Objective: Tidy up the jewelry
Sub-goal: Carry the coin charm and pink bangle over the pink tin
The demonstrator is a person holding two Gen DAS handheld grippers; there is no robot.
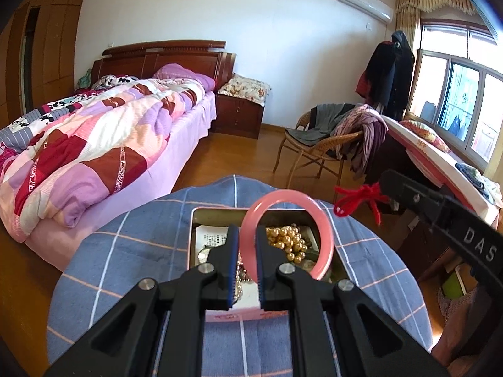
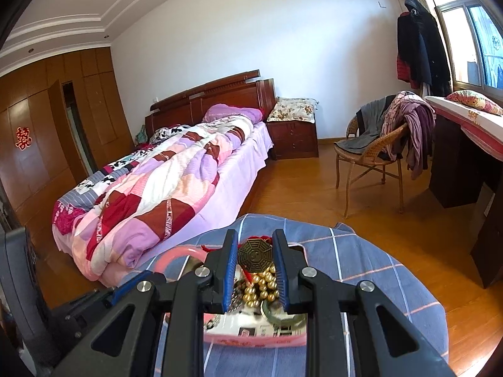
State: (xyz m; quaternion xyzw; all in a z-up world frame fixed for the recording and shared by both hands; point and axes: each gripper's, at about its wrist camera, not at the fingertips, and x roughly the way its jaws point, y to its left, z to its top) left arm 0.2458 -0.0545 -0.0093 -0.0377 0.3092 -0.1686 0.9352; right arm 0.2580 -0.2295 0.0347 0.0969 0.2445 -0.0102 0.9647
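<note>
Left tool [image 1: 246,235] is clamped on the pink bangle [image 1: 327,238]: its two pads pinch the near-left part of the ring, and the ring stands upright above the open tin [image 1: 217,210]. The tin sits on a blue checked cloth [image 1: 132,251] covering the counter. Inside it I see a heap of gold beads [image 1: 287,242], a printed card [image 1: 212,238] on the left, and a pale bead string under the tool; what lies deeper I can't make out.

Right tool [image 2: 254,259] holds a dark bronze octagonal pendant [image 2: 253,256] w/ a bagua pattern between its pads. Jaws stand fairly wide, each blue pad at an edge of the disc, so I read it as gripped, though contact on the right side isn't fully clear. Red cord [image 1: 358,199] from the pendant shows in the left view, bunched at the tip of the right tool, off the cloth's right edge. In the right view the pendant hangs over the gold beads [image 2: 262,286] and the tin's pink near rim [image 2: 251,341].

Bkgd: bed w/ patchwork quilt [image 2: 151,194], wicker chair [image 2: 371,157] w/ clothes.
</note>
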